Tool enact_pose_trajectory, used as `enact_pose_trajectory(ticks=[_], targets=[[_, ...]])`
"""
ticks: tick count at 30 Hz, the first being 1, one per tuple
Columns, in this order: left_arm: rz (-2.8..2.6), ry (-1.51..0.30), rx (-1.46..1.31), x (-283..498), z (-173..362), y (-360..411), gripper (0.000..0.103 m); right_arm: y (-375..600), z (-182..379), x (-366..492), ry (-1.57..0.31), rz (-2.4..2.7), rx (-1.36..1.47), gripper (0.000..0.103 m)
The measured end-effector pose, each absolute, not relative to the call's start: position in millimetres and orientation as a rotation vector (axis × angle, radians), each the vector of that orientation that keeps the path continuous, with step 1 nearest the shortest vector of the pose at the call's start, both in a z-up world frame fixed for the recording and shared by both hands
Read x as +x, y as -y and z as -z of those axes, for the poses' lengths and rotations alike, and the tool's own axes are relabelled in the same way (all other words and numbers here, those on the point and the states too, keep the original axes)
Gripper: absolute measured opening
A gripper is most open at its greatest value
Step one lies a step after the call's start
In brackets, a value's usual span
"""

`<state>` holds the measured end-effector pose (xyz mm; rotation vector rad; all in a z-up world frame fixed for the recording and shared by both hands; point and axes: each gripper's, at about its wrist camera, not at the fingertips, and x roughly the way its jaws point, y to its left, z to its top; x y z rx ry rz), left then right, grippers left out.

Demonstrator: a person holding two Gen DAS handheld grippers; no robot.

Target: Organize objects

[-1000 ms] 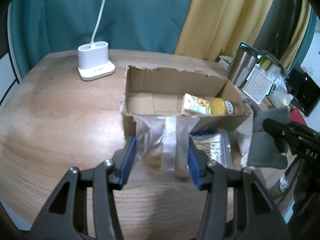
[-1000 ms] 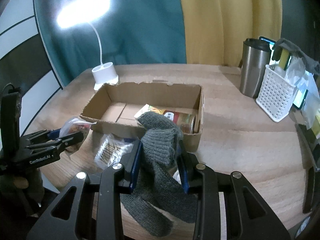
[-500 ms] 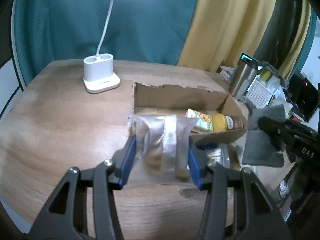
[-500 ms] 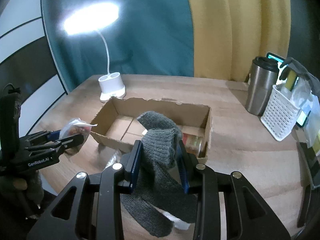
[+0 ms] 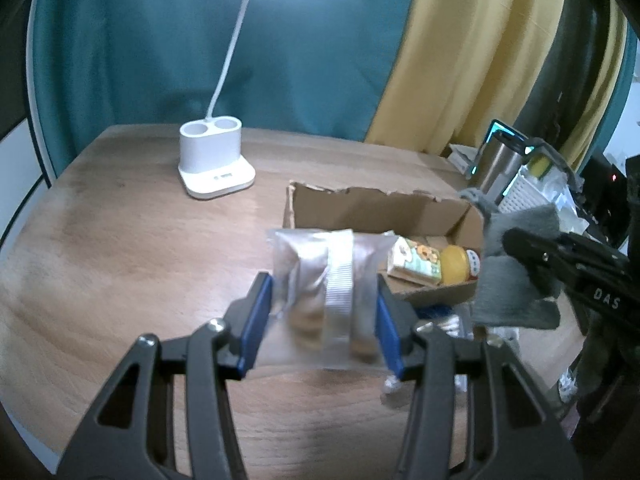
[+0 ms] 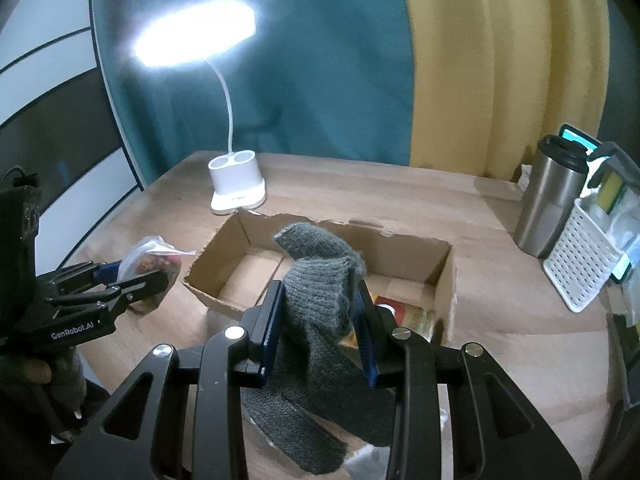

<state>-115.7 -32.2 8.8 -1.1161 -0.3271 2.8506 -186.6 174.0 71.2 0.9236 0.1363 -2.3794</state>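
My left gripper [image 5: 324, 312] is shut on a clear plastic snack bag [image 5: 326, 280] and holds it above the table, in front of the open cardboard box [image 5: 372, 208]. It shows from the side in the right wrist view [image 6: 132, 280] with the bag [image 6: 154, 256]. My right gripper [image 6: 320, 320] is shut on a grey knitted sock [image 6: 320, 280], lifted over the box's [image 6: 444, 276] near edge. The sock [image 5: 516, 264] also shows in the left wrist view. Inside the box lie a small carton [image 5: 416, 260] and a yellow-lidded jar [image 5: 458, 262].
A white desk lamp base [image 5: 214, 164] stands behind the box, lamp lit [image 6: 196, 34]. A steel tumbler [image 6: 554, 200] and white slotted basket [image 6: 580, 264] stand at the right. A clear packet [image 5: 444, 320] lies on the table by the box's near wall.
Both grippers have risen and tilted with their loads. The snack bag and sock now hang higher relative to the box; the right gripper has moved over the box's near edge.
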Motion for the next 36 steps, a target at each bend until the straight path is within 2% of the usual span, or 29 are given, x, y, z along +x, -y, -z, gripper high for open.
enact_pose_trajectory(ticks=[36], targets=[[-2.862, 0.416, -1.191, -152, 7, 91, 0.050, -79, -53, -245, -0.166, 2.241, 0.990, 0.035]])
